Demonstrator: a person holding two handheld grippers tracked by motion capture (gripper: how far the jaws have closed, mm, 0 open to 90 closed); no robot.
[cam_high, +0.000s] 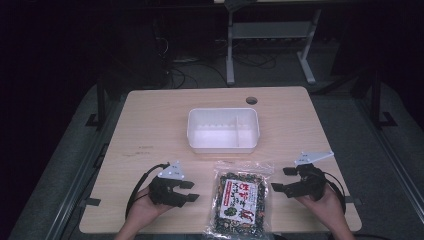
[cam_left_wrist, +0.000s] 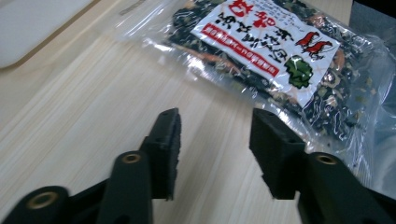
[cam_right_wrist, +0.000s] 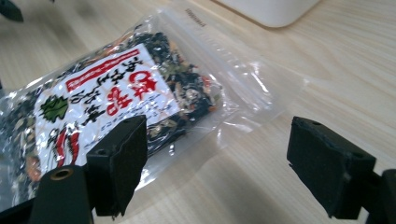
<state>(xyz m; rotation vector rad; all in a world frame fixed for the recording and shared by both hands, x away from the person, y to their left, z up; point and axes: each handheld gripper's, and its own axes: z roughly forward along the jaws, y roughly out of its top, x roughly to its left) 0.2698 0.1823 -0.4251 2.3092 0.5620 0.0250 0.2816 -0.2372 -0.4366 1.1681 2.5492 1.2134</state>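
A white plastic bin sits at the middle of the wooden table, and it serves here as the landmark. Its inside is bare white, with a thin divider wall splitting off a narrower compartment on its right side; nothing lies in either part. Just on the near side of the bin, toward the person, lies a clear sealed packet of dried mixed vegetables, flat on the table, dark flakes showing through the film around a white label with red print. The packet's clear top edge lies close to the bin's near wall, apart from it. Near-left of the bin, beside the packet, the left gripper rests in the person's hand with its jaws apart and nothing between them; in the left gripper view the packet lies just beyond the pads. Near-right of the bin, the right gripper is likewise spread wide and empty, pointing toward the packet's right edge.
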